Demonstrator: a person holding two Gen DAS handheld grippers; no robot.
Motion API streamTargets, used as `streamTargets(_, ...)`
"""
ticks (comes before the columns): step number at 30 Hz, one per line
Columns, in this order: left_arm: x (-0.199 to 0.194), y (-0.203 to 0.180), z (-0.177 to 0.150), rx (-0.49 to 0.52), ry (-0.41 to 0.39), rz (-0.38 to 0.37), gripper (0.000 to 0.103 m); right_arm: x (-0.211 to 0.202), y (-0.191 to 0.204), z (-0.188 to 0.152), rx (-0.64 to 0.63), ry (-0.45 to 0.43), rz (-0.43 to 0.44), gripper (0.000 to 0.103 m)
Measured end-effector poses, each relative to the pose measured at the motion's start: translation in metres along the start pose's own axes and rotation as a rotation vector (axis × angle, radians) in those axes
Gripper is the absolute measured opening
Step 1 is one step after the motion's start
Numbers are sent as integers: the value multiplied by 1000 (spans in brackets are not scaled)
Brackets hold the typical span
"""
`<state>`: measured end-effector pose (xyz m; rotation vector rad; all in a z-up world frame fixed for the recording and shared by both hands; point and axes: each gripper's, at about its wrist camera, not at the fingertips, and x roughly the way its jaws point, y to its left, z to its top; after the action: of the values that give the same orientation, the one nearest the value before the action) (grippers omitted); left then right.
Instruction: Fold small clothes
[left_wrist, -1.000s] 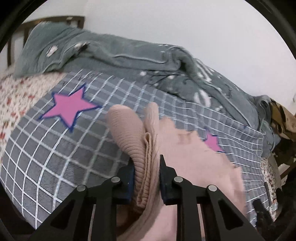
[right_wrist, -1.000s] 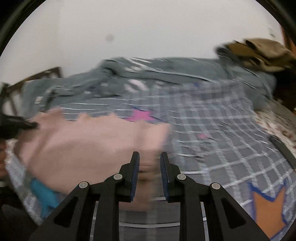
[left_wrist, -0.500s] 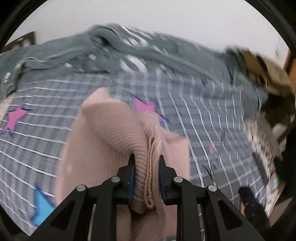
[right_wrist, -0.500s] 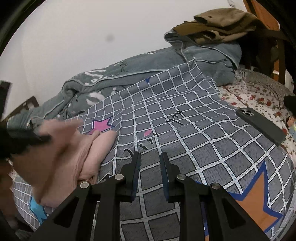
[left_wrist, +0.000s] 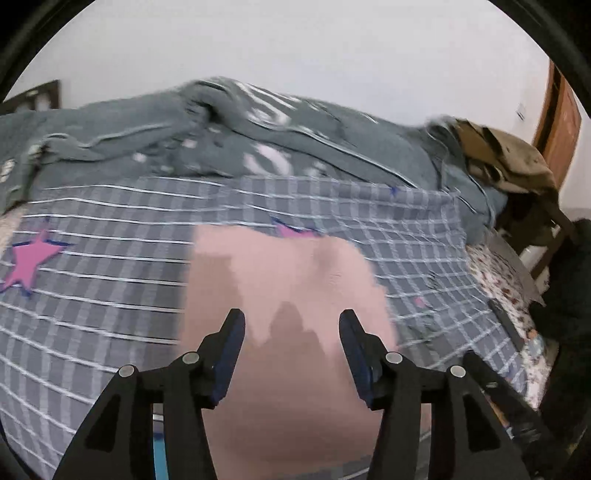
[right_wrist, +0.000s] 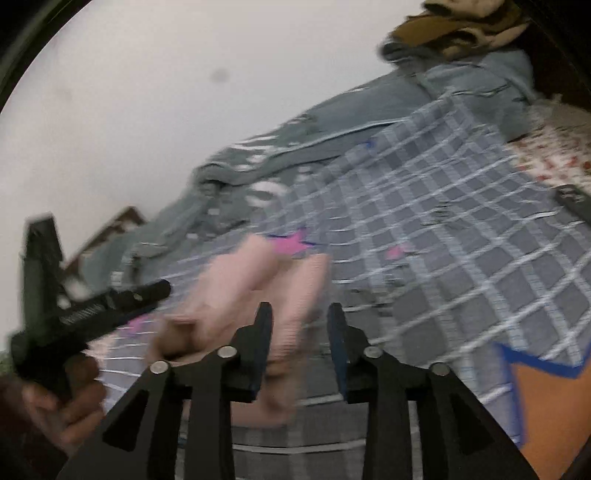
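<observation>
A pink knit garment (left_wrist: 288, 269) lies folded on the grey checked blanket (left_wrist: 110, 280). Above its near part hovers my left gripper (left_wrist: 291, 321), jaws opening wide; the cloth shows between the fingers but neither pad presses on it. In the right wrist view the same pink garment (right_wrist: 236, 291) is blurred, left of my right gripper (right_wrist: 299, 314). Its jaws are opening with only the blanket (right_wrist: 443, 258) behind them. The left gripper (right_wrist: 159, 288) shows there at the far left, held in a hand (right_wrist: 55, 402).
A rumpled grey-green duvet (left_wrist: 258, 140) runs along the wall at the back. Brown clothes (left_wrist: 506, 155) are piled at the right by a wooden door (left_wrist: 561, 125). A dark phone (right_wrist: 576, 201) lies on the floral sheet (left_wrist: 506, 288) at the right.
My left gripper swung across the bed with the folded pink edge, then let go, and the garment now lies flat. My right gripper released its pink cloth earlier, rolled, and its jaws have widened.
</observation>
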<state>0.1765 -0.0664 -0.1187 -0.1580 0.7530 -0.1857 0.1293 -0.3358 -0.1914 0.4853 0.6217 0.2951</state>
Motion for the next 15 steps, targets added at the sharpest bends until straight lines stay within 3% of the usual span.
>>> streamTargets(2, -5, 30, 0, -32, -12, 19, 52, 5, 17, -2, -4, 2, 92, 37)
streamTargets(6, -9, 69, -9, -61, -21, 32, 52, 15, 45, -7, -6, 2, 194, 46)
streamTargets(10, -10, 95, -22, -57, -52, 25, 52, 28, 69, -13, -23, 6, 209, 47)
streamTargets(12, -8, 102, -27, -63, -63, 8, 52, 39, 79, -17, -58, 27, 166, 47)
streamTargets(14, -5, 107, -33, -60, -67, -11, 52, 54, 88, -25, -115, 42, 45, 47)
streamTargets(15, -3, 110, -36, -61, -71, -12, 52, 58, 87, -30, -129, 44, -26, 38)
